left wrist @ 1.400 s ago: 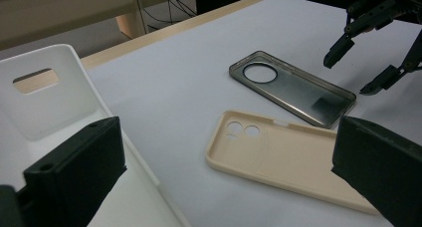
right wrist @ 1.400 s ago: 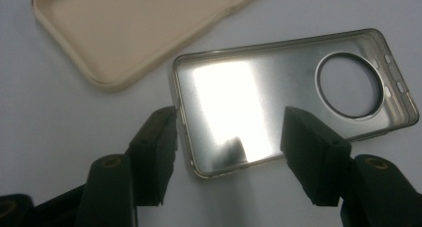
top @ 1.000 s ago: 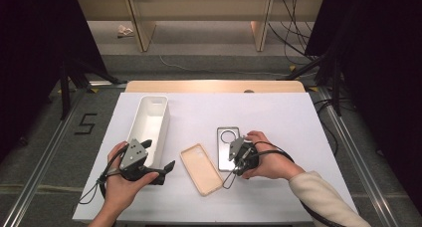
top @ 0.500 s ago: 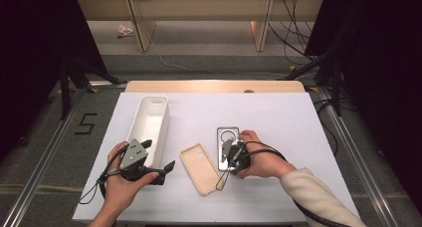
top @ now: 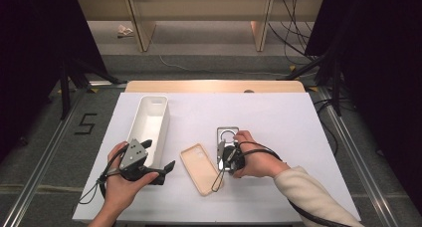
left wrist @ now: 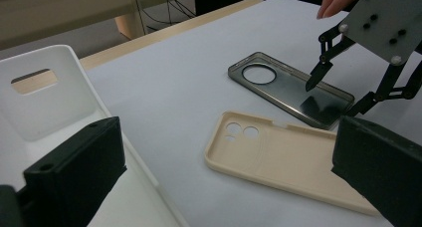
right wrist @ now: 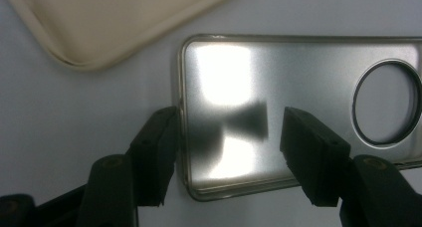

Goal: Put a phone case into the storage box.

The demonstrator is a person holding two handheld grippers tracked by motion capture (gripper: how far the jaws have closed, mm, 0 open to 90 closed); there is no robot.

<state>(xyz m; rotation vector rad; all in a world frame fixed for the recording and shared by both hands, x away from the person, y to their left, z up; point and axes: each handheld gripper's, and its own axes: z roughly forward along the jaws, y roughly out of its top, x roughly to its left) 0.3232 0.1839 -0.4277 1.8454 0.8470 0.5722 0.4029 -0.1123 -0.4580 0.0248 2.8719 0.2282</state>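
Right gripper (top: 221,150) has slid left onto the grey phone case (right wrist: 298,102), fingers (right wrist: 154,147) spread and closing astride its short end, not yet pinching; next: squeeze and lift toward the white bin (top: 149,122). Left gripper (top: 166,166) is idling beside the bin, fingers spread, empty

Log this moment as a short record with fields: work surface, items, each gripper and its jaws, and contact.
surface: white table
item 1: clear grey-tinted phone case with a round camera hole, lying flat
item 2: beige phone case, lying flat, inside up, beside item 1
item 3: long white plastic bin, at the table's left
right gripper: over the clear case's end, jaws open and just closing; one jaw at the case's short edge, one above its inner face
left gripper: held near the bin, jaws open, nothing between them
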